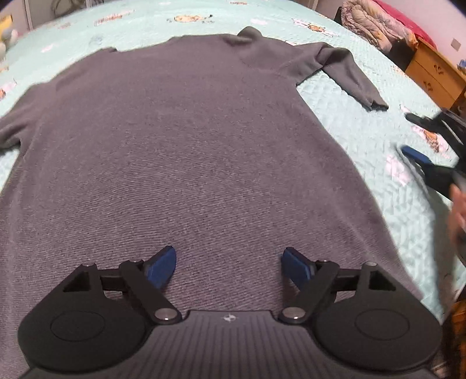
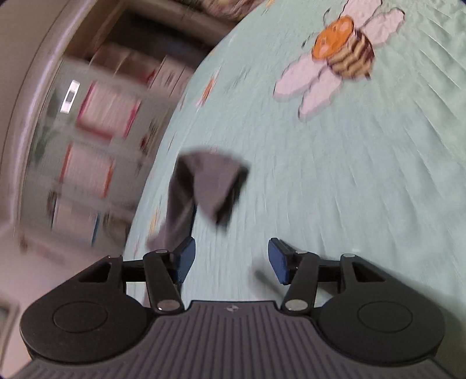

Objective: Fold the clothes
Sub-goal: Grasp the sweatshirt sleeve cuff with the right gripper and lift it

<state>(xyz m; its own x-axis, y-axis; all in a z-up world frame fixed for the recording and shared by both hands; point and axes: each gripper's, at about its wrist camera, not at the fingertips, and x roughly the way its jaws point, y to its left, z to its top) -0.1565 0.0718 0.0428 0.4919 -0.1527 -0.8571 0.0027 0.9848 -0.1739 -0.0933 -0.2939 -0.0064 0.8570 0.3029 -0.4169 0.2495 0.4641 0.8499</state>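
A grey-purple knit sweater (image 1: 186, 151) lies flat, collar far, on a mint bedspread (image 1: 364, 140). Its right sleeve (image 1: 346, 75) stretches out to the side, and the other sleeve (image 1: 8, 131) runs off the left edge. My left gripper (image 1: 228, 253) hovers over the sweater's lower body, open, with nothing between its blue pads. At the right edge my right gripper (image 1: 413, 137) shows blurred, held by a hand (image 1: 457, 210). In the right wrist view my right gripper (image 2: 231, 247) stands open and empty over bare bedspread, with the sleeve end (image 2: 209, 180) just ahead and slightly left.
A wooden dresser (image 1: 434, 75) and a heap of padded jackets (image 1: 370, 23) stand past the bed's far right. Plush toys (image 1: 7, 32) sit at the far left. A bee print (image 2: 340, 55) marks the bedspread. Blurred shelves (image 2: 99, 145) lie beyond the bed edge.
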